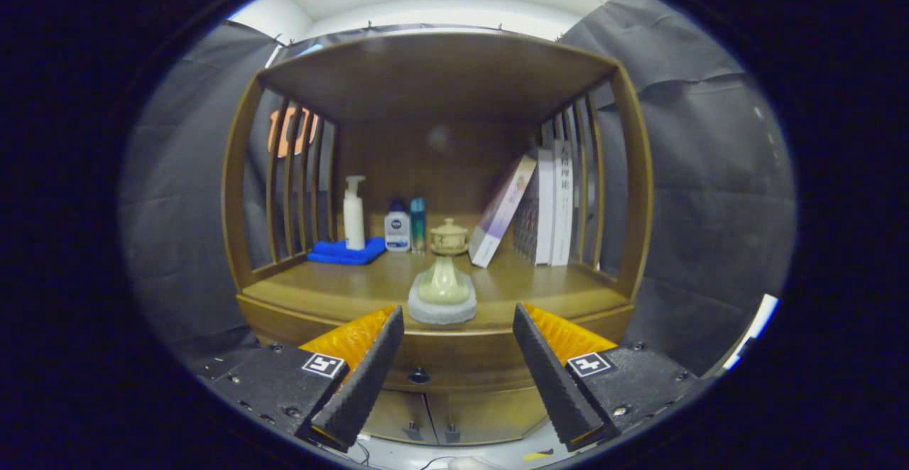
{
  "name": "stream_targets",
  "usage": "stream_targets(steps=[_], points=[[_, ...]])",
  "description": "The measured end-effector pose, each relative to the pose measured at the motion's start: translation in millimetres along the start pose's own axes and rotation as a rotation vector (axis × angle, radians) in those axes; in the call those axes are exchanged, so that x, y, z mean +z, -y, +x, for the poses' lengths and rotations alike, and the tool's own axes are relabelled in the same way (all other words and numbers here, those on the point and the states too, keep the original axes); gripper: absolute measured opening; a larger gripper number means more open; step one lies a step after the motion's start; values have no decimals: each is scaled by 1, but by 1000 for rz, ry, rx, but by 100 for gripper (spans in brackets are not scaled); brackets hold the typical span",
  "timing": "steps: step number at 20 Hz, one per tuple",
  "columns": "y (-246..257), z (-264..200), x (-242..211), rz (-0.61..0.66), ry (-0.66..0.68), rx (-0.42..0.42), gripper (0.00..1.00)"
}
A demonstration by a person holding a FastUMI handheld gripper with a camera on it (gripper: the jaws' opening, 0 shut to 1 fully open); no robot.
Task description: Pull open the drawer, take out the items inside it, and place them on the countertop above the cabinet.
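- Gripper (458,356): fingers spread wide, nothing between them; ridged pads (366,374) face each other.
- Brown wooden cabinet drawer (426,365), flat front with a small dark round knob (419,374), sits closed just below the countertop edge, between and just beyond the fingertips. Contents hidden; weight cannot be judged.
- Judgement: knob is small, hard and likely smooth; pinch it squarely and pull straight out, or the pads may slip off.
- Smooth wooden countertop (554,285), lightly glossy, rigid, level.
- On it, near the front edge: pale green glazed ceramic piece with a narrow neck (443,284) resting on a round grey base (442,310). Judgement: fragile and tippy.
- Further back: small lidded ceramic jar (449,236), white pump bottle (353,213) on folded blue cloth (344,251), leaning books (547,204).
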State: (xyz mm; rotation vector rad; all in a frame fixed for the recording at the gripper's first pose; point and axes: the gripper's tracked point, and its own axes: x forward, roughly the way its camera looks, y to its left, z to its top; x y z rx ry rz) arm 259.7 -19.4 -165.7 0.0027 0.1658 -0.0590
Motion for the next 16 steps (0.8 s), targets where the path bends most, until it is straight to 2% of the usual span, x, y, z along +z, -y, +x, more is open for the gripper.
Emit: stream_targets(steps=[6, 16], points=[[15, -58, 58, 21, 78, -4, 99], [12, -105, 82, 17, 130, 12, 99]])
